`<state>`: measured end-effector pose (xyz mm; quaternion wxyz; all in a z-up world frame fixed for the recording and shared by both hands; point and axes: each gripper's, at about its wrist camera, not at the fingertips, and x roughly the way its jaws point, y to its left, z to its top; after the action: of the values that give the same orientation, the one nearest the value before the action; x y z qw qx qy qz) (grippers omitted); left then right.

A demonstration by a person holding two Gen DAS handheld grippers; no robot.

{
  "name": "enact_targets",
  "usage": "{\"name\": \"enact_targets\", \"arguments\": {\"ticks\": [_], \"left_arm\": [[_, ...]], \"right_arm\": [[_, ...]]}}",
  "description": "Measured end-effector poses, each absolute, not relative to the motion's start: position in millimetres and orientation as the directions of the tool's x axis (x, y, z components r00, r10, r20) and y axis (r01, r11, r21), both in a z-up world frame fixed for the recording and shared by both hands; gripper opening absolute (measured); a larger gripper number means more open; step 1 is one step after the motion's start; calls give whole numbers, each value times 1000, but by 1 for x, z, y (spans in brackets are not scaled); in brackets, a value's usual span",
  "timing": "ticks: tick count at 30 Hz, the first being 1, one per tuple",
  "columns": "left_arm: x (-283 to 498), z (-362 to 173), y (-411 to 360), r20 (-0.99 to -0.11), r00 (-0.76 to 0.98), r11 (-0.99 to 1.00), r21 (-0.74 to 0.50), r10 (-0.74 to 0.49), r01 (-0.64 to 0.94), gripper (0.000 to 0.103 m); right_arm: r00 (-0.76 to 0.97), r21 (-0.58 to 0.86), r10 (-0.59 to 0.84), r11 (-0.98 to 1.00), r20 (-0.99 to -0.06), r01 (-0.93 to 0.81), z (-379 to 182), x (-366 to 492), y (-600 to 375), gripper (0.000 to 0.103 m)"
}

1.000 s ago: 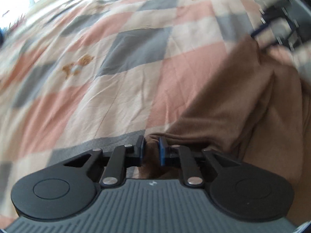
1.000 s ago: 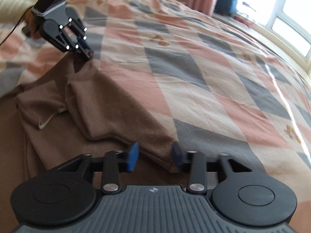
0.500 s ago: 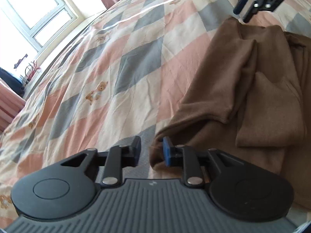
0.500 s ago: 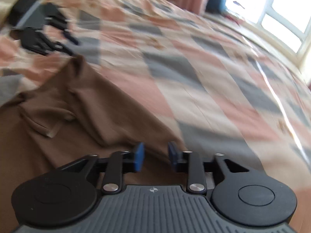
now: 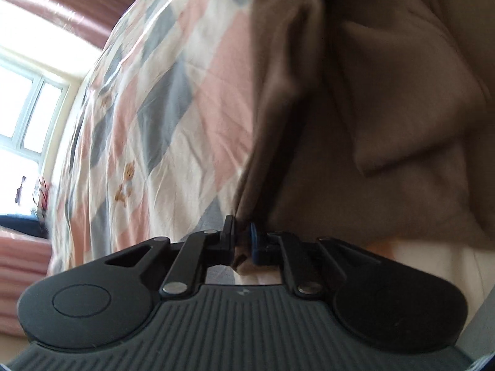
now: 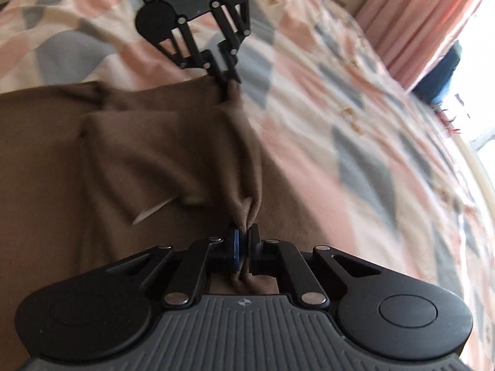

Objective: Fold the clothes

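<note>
Low in each frame, the left gripper [image 5: 241, 238] and right gripper [image 6: 243, 245] are each pinching one edge of the soft brown knit garment [image 6: 161, 154], apparently stretching it taut above the checked pink-and-grey bedsheet [image 6: 340, 117] for folding.

I see a plain brown garment [image 6: 148, 142] on a bedspread [image 6: 324, 117] checked in pink, grey and cream, with small tan bear prints [image 5: 125, 182]. My grippers are black with blue pads [image 6: 236, 247]. The curtains [image 6: 414, 15] are pink.

Both wrist views low, close over bed [image 5: 185, 99], facing each other; share brown garment [image 6: 148, 142].
</note>
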<state>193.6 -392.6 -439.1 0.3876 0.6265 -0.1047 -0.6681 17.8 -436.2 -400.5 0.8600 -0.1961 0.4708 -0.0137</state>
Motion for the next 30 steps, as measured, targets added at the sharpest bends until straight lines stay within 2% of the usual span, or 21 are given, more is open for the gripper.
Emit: {"name": "enact_targets", "arguments": {"ticks": [1,3,5,7,10,12,14,18,21,24,26,28,30], "left_arm": [[191,-445,-389,-750,95,-677,637,-655,368,7],[188,-453,-386,-733,116,-661,661,-670,354,8],[193,-440,-388,-738,119,-626,636,-664,451,12],[200,-420,-393,-750,116,-575,587,-651,570,20],[219,-377,-402,-784,42,-436,388,-620,812,25],[225,-354,-411,-768,-36,-334,235,-639,913,24],[215,-346,-423,-741,-102,-288,127,-664,949,27],[174,-368,-446,-743,-186,-329,48,-642,943,27],[142,-402,-433,-806,-195,-417,69,-558,906,27],[127,-423,-413,-823,-128,-448,164,-553,879,26],[129,-412,-412,-805,-129,-390,135,-580,911,26],[129,-403,-410,-783,-116,-359,143,-611,922,26],[118,-413,-413,-808,-63,-371,198,-586,908,26]], "right_arm": [[543,-344,-200,922,-816,-177,-405,17,-433,6],[532,-351,-206,918,-821,-186,-412,19,-427,15],[527,-320,-201,936,-826,-145,-404,24,-429,24],[546,-220,-149,973,-824,-66,-387,18,-441,33],[624,-2,-89,990,-776,138,-355,-3,-475,41],[662,75,-145,954,-736,292,-343,-16,-499,45],[651,69,-234,912,-722,405,-343,-22,-517,52],[577,10,-279,895,-768,446,-376,-19,-528,52],[516,-103,-313,913,-798,394,-398,-22,-515,54],[545,-139,-361,904,-757,405,-387,-30,-500,54],[621,-110,-358,910,-697,400,-371,-38,-489,54],[695,-28,-282,935,-661,353,-366,-38,-483,54],[643,-24,-229,950,-730,311,-386,-29,-476,54]]}}
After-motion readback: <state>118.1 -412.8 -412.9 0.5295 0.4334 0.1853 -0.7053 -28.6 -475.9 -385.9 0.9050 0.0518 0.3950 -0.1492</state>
